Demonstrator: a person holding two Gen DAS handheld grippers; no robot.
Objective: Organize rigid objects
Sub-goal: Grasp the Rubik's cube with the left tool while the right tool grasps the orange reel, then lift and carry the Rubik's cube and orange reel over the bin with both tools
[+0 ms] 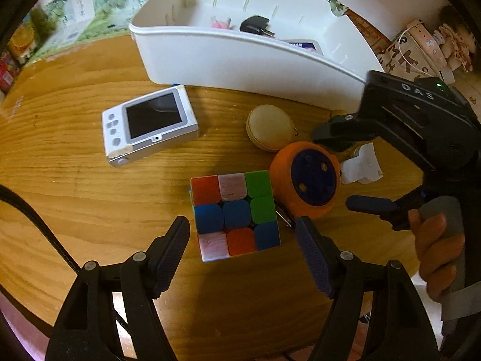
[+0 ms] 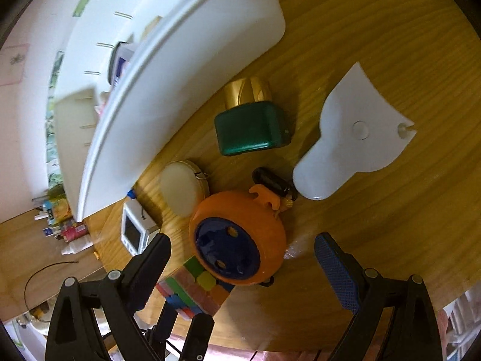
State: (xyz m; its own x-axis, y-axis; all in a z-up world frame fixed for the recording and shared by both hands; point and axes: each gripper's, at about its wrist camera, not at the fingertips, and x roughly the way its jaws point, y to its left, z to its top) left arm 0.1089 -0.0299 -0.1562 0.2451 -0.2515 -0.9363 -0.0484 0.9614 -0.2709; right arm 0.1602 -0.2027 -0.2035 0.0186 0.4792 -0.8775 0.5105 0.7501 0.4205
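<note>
Both claws gape wide — the left claw (image 1: pixel 243 239) straddles the puzzle cube (image 1: pixel 236 214), the right claw (image 2: pixel 243 255) the orange tape measure (image 2: pixel 239 237) — while the white bin (image 1: pixel 240 57) half-hides its contents.

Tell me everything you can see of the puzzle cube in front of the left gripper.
The puzzle cube is a three-by-three, plastic-looking cube lying flat on the wooden table. Its scrambled top face shows orange, pink, green and blue tiles. It lies ahead of the left gripper, whose open fingers touch nothing. The orange round object with a blue face sits against its far-right corner, seeming to overlap it in the right wrist view.
</note>
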